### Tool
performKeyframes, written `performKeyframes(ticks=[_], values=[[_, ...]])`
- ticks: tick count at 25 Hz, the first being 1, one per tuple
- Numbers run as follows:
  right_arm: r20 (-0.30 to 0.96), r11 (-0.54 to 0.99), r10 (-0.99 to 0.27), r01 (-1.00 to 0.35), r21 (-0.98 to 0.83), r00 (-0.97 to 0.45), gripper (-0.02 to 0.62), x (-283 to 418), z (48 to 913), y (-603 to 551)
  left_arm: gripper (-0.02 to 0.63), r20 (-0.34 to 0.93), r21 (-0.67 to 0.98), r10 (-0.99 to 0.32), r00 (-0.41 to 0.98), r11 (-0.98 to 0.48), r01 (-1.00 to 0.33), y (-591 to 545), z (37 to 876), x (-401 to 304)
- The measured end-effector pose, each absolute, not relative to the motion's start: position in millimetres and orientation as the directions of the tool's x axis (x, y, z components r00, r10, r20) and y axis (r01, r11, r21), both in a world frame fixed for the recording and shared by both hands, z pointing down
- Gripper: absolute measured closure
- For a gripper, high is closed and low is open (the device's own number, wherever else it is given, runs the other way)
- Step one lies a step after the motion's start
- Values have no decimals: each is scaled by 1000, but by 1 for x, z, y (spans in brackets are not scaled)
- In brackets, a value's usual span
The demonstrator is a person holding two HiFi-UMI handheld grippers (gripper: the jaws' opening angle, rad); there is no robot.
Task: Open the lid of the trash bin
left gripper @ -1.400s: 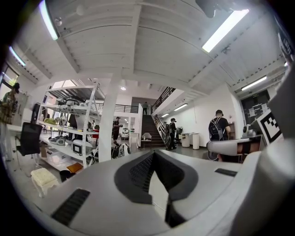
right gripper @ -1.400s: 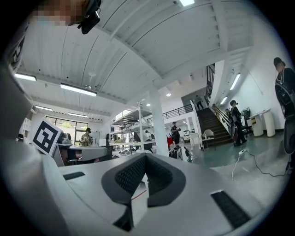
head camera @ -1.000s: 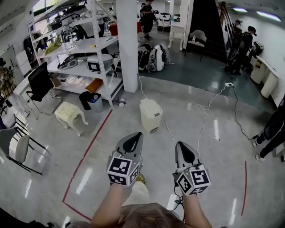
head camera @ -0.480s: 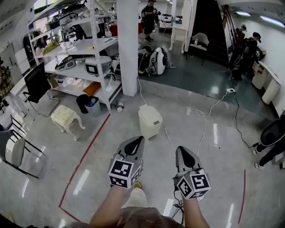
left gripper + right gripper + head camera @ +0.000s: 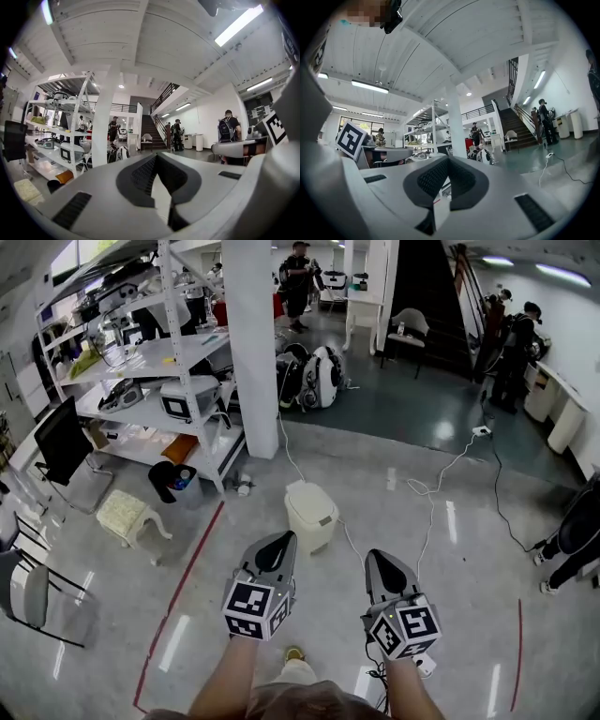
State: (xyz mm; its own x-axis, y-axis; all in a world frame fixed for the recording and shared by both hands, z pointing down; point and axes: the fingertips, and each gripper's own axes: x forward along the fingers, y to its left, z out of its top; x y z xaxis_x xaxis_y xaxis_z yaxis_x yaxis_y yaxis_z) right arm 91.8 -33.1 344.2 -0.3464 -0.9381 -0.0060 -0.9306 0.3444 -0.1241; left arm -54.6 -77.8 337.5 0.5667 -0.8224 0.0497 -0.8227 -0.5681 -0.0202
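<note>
Quick update from my end. Compared with a second ago, the trash bin has slid down to the middle of the head view and now sits just above the tips of both tongs, so I've walked closer. Its lid is down. The white pillar and the shelf rack have drifted toward the upper left, and the little stool has dropped lower at the left edge. The tongs themselves have barely moved in the frame.

The left gripper has its jaws pressed together at the tips with nothing in them. Same for the right gripper: pinched to a point, empty. Both are well apart from the bin.

Hard to make out: in both gripper views the grey jaw bodies fill the whole lower half, so the floor ahead is covered and I can't pick out the bin there (only a pale sliver shows through each gap). My forearms are cut off at the bottom edge of the head view. A cable runs from the bin down behind the right gripper.
</note>
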Motion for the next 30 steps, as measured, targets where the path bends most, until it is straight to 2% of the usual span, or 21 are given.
performKeyframes(ticks=[12, 30], values=[[-30, 313, -950, -942, -120, -312, 566, 76, 341, -118, 609, 49, -38, -796, 603, -605, -796, -166, 337, -66], [-7, 276, -961, -954, -117, -277, 566, 98, 349, -192, 609, 53, -9, -781, 622, -624, -782, -244, 349, -48]])
